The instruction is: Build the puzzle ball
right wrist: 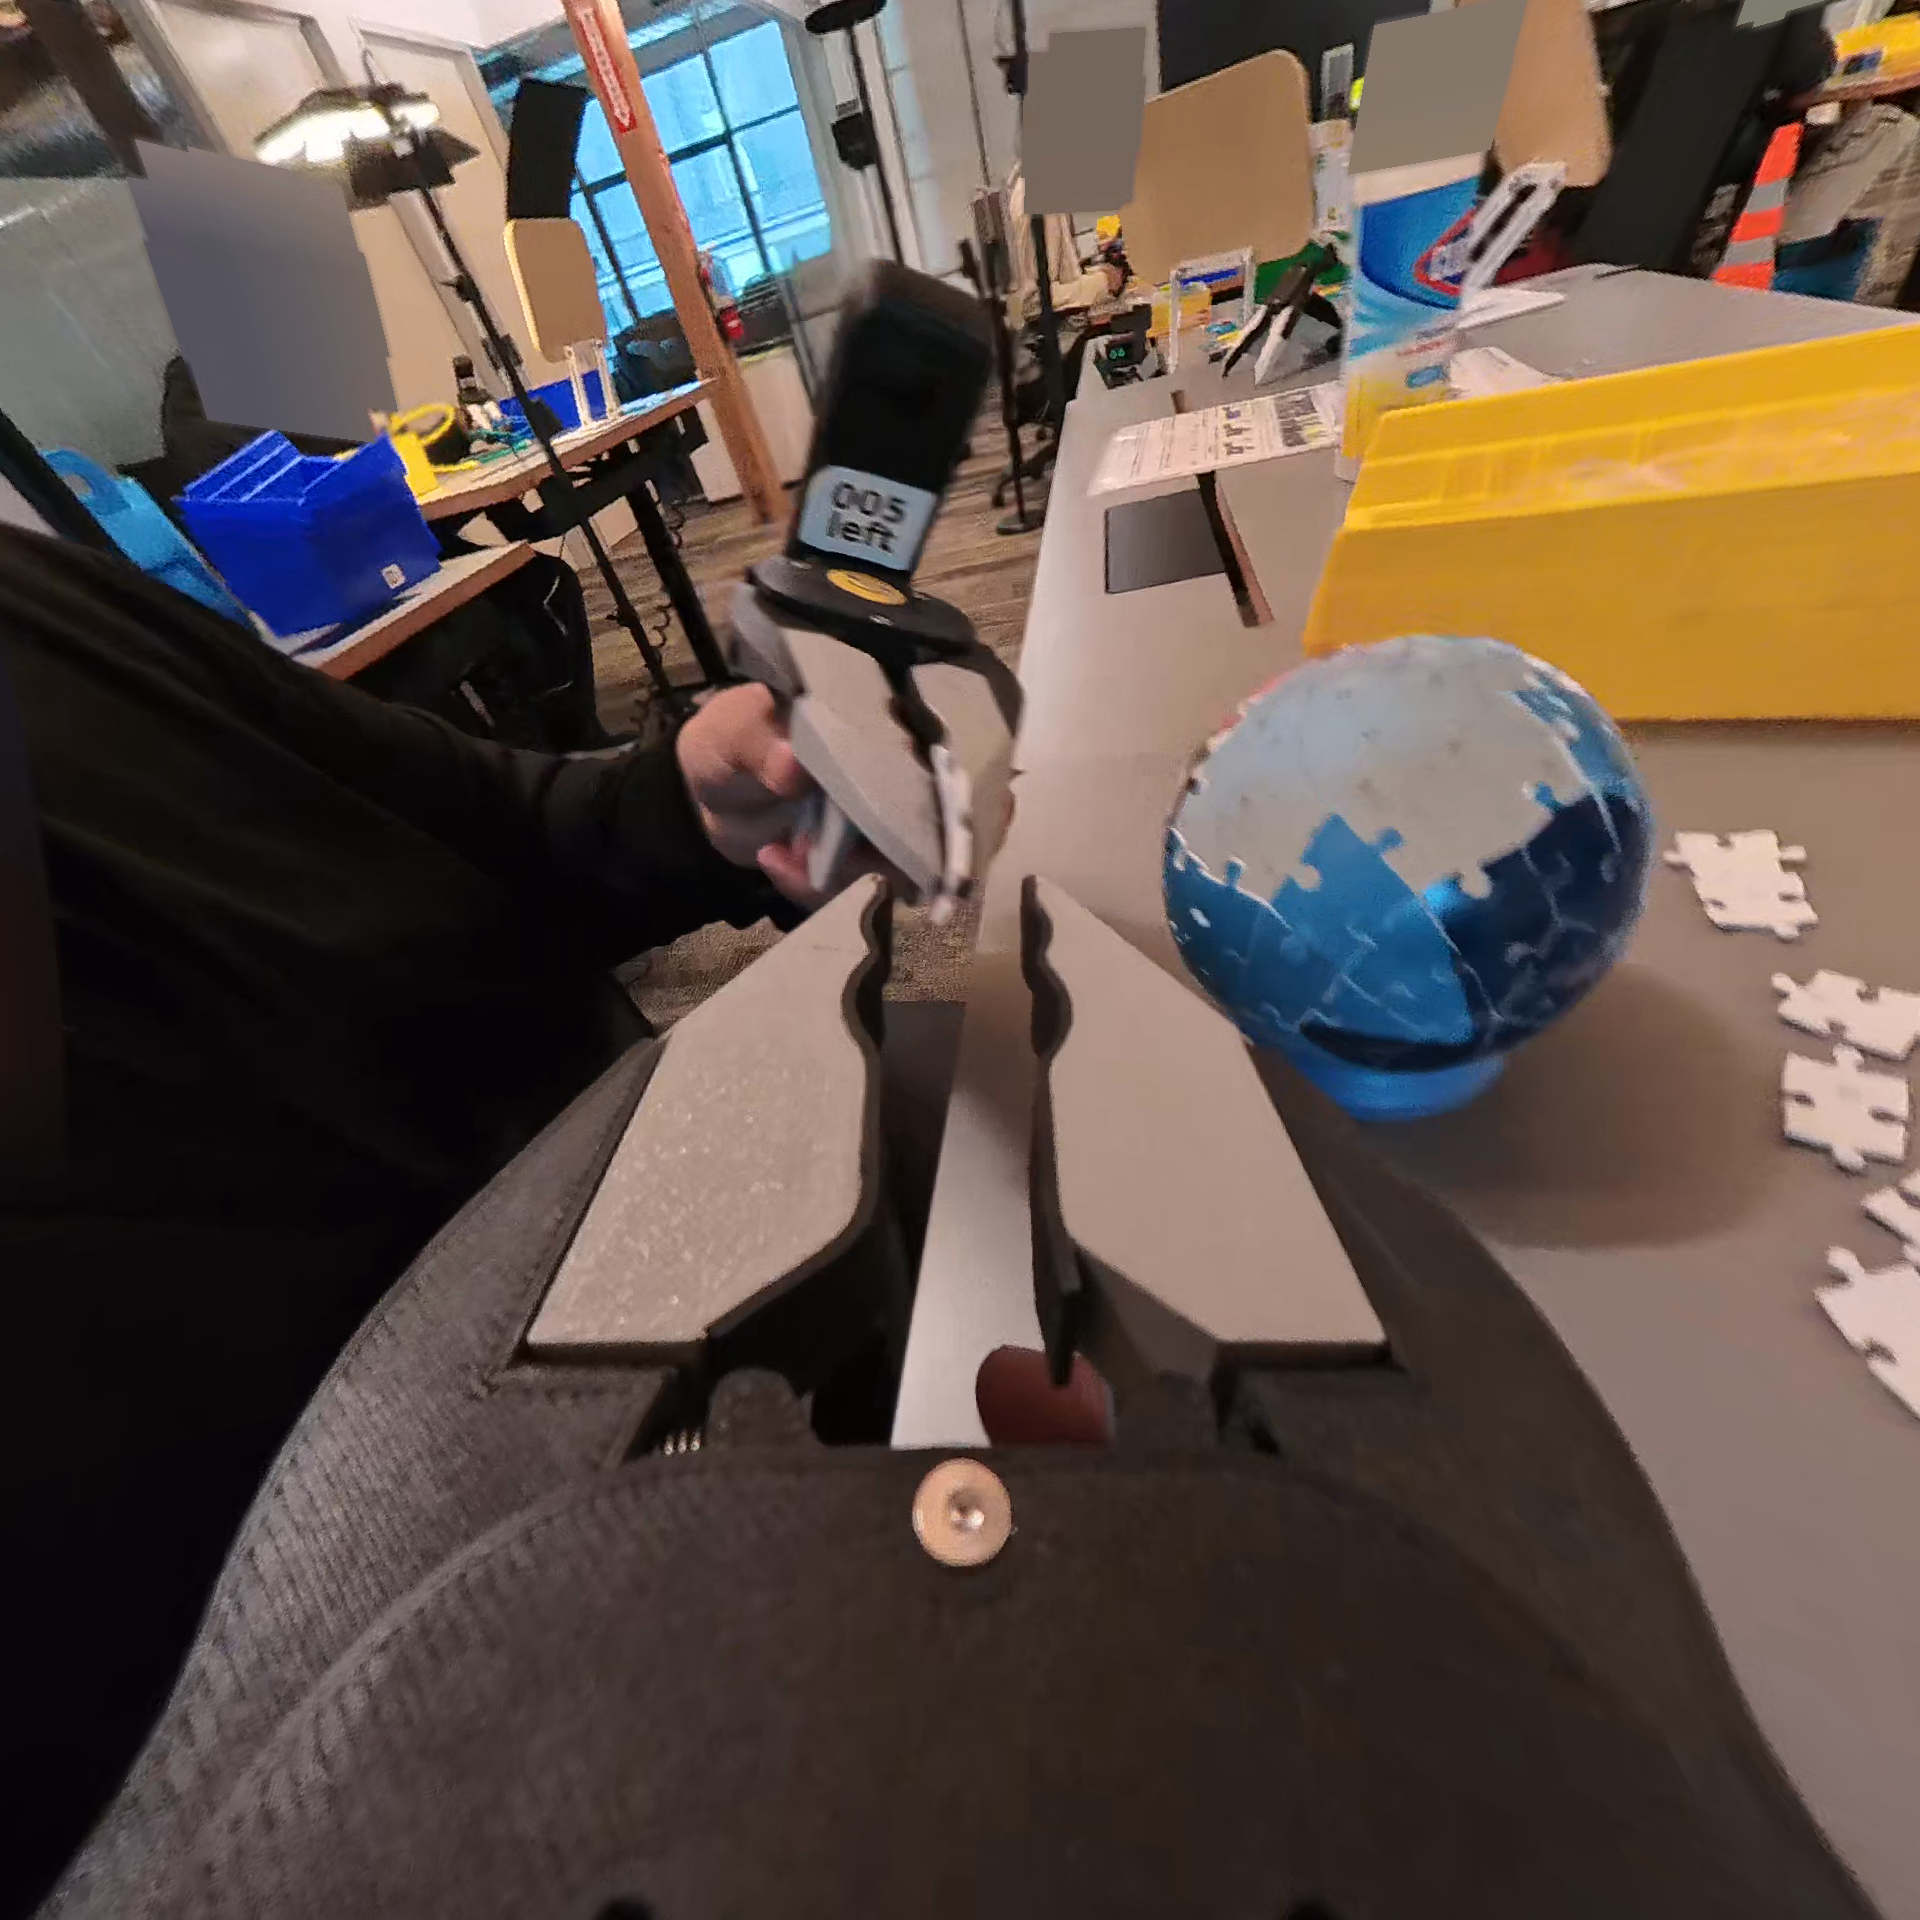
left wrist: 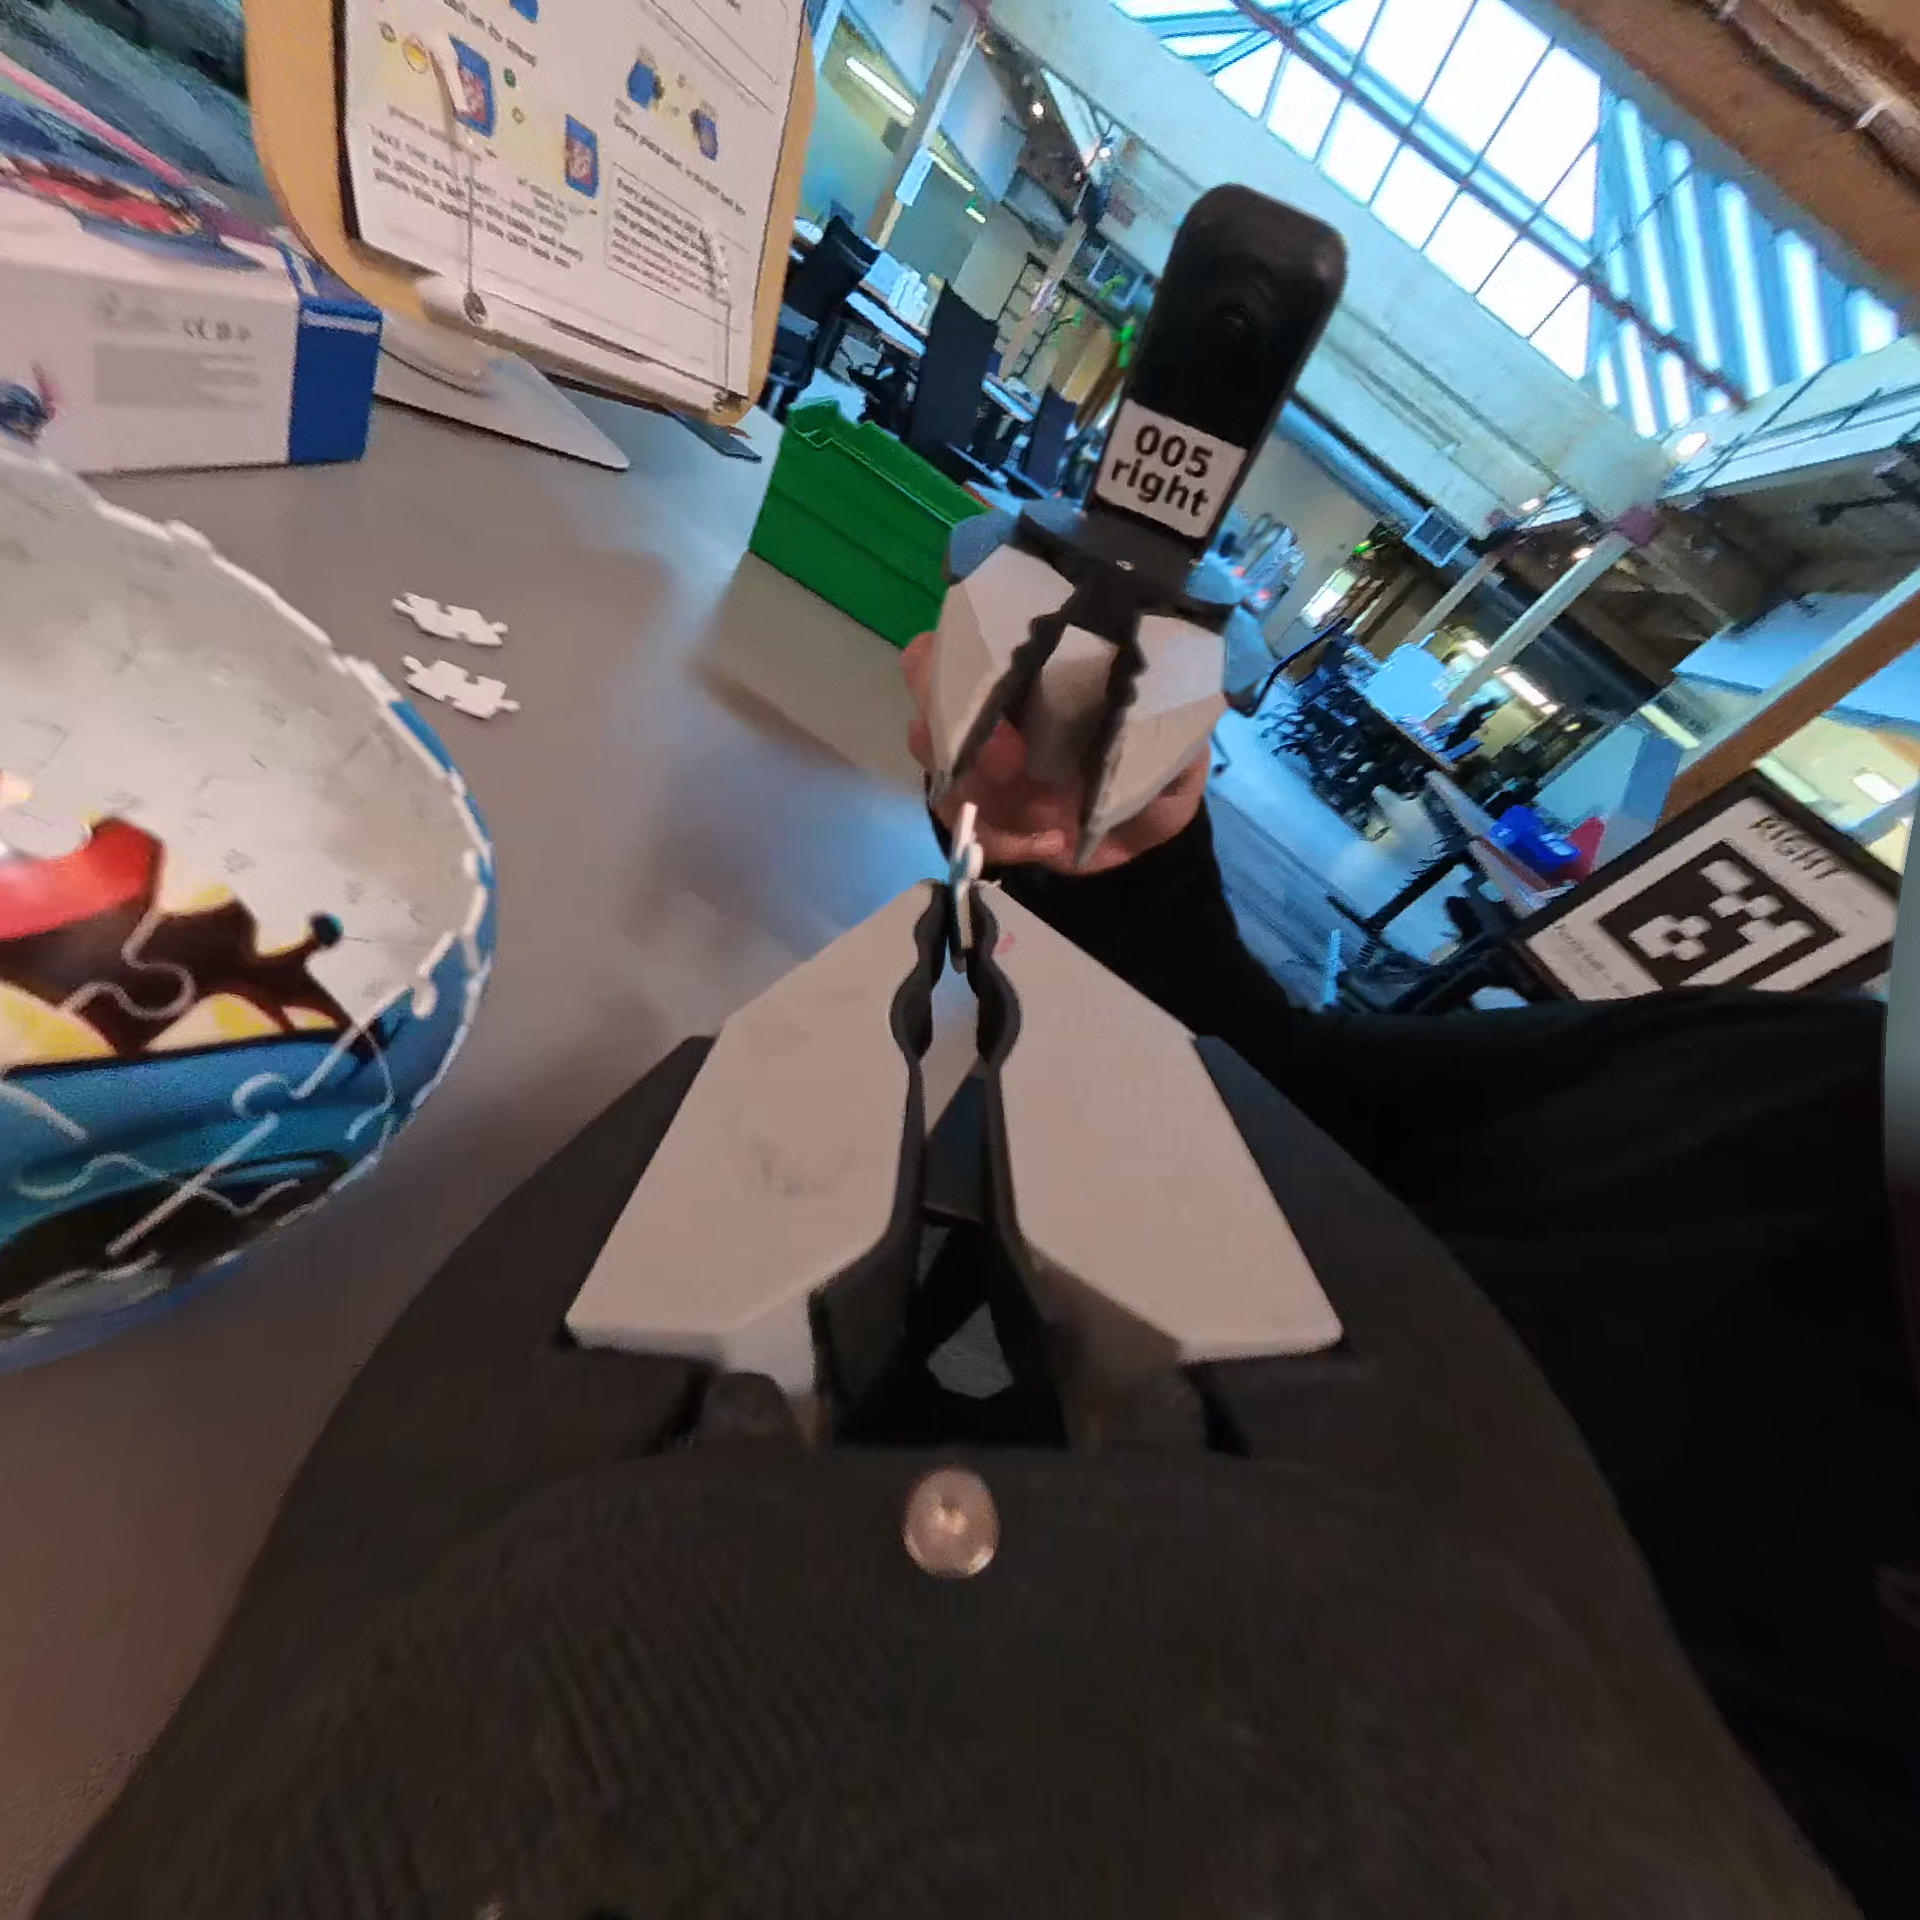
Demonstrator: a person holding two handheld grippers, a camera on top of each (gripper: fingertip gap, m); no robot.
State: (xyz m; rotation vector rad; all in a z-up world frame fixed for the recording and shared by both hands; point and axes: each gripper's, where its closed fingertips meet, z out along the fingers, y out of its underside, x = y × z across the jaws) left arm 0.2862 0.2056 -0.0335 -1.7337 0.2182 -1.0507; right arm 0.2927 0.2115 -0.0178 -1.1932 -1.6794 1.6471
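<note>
The partly built puzzle ball [right wrist: 1413, 862], blue below and white above, stands on a blue stand on the grey table; its open inside shows at the left of the left wrist view [left wrist: 208, 935]. My left gripper [left wrist: 961, 914] is shut on a white puzzle piece [left wrist: 966, 862], held edge-on in the air. It also shows in the right wrist view [right wrist: 951, 873] with the piece [right wrist: 954, 821]. My right gripper [right wrist: 956, 894] is open and empty, facing the left gripper's tip at close range; it shows in the left wrist view [left wrist: 1013, 821].
Loose white pieces lie right of the ball [right wrist: 1839, 1049] and on the table [left wrist: 457, 655]. A yellow bin [right wrist: 1621, 540] stands behind the ball. A puzzle box [left wrist: 177, 343], an instruction sheet on a stand [left wrist: 561, 177] and a green bin [left wrist: 852, 520] stand at the back. The grippers are tip to tip, or close to it. From either gripper's tips it is about 25 cm to the ball [right wrist: 1839, 1049].
</note>
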